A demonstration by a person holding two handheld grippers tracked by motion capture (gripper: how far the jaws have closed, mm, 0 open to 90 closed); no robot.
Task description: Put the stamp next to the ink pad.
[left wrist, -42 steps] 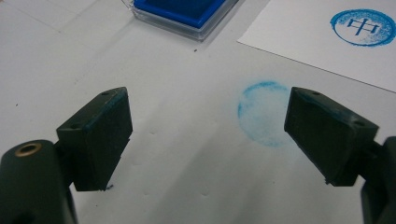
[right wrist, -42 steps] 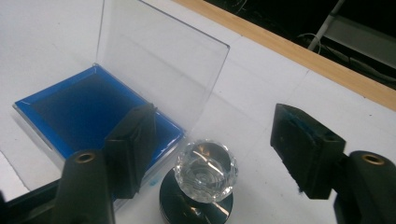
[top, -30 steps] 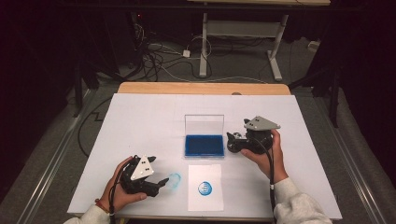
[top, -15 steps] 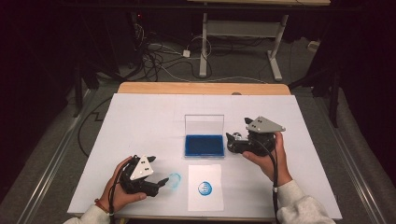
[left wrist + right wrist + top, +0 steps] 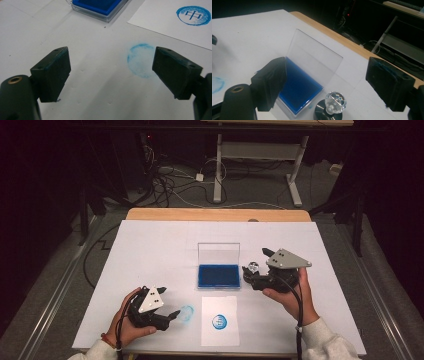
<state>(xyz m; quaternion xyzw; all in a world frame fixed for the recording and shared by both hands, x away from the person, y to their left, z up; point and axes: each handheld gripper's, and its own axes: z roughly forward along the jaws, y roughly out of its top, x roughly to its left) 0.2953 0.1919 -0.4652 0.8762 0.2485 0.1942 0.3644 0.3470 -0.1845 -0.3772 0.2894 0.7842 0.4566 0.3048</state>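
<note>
Right hand-held gripper (image 5: 253,275) sits low beside the open blue ink pad in its clear plastic case (image 5: 218,275), jaws apart. In the right gripper view the round stamp with a faceted crystal knob (image 5: 329,107) stands upright on the white worktop (image 5: 160,250) between those jaws, just beside the case's near corner; neither jaw touches it. The clear lid stands up at the back of the pad.

Left hand-held gripper (image 5: 172,315) rests near the front edge, jaws wide apart and holding nothing. Just past its tips is a faint blue ring smudge (image 5: 141,60) printed straight on the worktop.

The white paper slip (image 5: 220,320) lies in front of the pad and already carries one clean blue round print (image 5: 195,15). I read the character in it as "中". No other writing or brand is legible.

My read: stamping work, with the right side about to pick the stamp up. The next move calls for closing on the knob or stem squarely, keeping the stamp upright, with the jaw clear of the case wall.
</note>
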